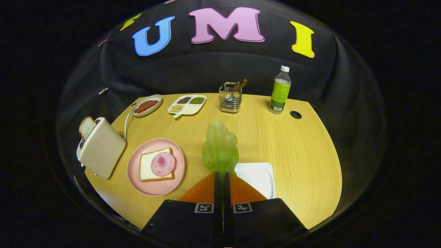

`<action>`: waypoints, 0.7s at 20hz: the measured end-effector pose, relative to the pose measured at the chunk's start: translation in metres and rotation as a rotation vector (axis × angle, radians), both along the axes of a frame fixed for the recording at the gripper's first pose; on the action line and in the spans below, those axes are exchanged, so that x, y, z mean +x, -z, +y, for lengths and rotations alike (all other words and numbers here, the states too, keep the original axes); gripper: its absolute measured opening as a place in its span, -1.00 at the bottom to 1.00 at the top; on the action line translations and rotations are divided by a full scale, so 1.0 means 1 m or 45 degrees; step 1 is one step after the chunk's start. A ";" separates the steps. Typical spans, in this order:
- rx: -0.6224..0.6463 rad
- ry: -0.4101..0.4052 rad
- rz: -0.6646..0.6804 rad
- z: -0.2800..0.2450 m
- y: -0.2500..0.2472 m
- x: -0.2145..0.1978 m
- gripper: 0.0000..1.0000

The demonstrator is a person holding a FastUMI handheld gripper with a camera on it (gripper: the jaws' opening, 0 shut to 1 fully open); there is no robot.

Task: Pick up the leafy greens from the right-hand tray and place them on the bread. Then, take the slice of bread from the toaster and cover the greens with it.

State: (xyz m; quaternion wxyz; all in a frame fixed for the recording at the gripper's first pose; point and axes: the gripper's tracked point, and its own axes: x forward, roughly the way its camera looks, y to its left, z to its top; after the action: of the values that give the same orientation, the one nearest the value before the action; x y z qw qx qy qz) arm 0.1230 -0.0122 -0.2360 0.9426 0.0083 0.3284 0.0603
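The gripper (220, 176) is clamped on the stem end of the leafy greens (220, 148), which stand up just ahead of the fingertips above the white tray (258, 175). Ahead and left lies the pink plate (136, 172) with bread (148, 168) and ham (163, 164); farther left, the toaster (101, 148) holds a bread slice (86, 126).

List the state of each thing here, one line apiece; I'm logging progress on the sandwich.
gripper: shut on the leafy greens.
leafy greens: lifted, clear of the white tray.
white tray: bare.
toaster: bread slice sticking out of its slot.
bread on pink plate: topped with ham, no greens yet.
bottle: upright, capped.
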 end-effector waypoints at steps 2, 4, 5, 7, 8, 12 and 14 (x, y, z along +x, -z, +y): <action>-0.007 -0.023 0.002 0.024 -0.010 -0.006 -0.89; -0.013 -0.046 -0.020 0.048 -0.021 -0.008 -0.89; -0.007 -0.061 -0.020 0.062 -0.025 -0.010 -0.89; 0.000 -0.085 -0.010 0.088 -0.028 -0.012 -0.89; -0.023 -0.103 -0.007 0.097 -0.028 -0.011 -0.89; -0.037 -0.149 0.024 0.135 -0.018 -0.012 -0.89; -0.047 -0.151 0.037 0.145 -0.012 -0.009 -0.89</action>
State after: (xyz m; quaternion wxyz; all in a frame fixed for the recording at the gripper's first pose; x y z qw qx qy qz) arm 0.1135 0.1329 -0.2245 0.9325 -0.0277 0.3430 0.1100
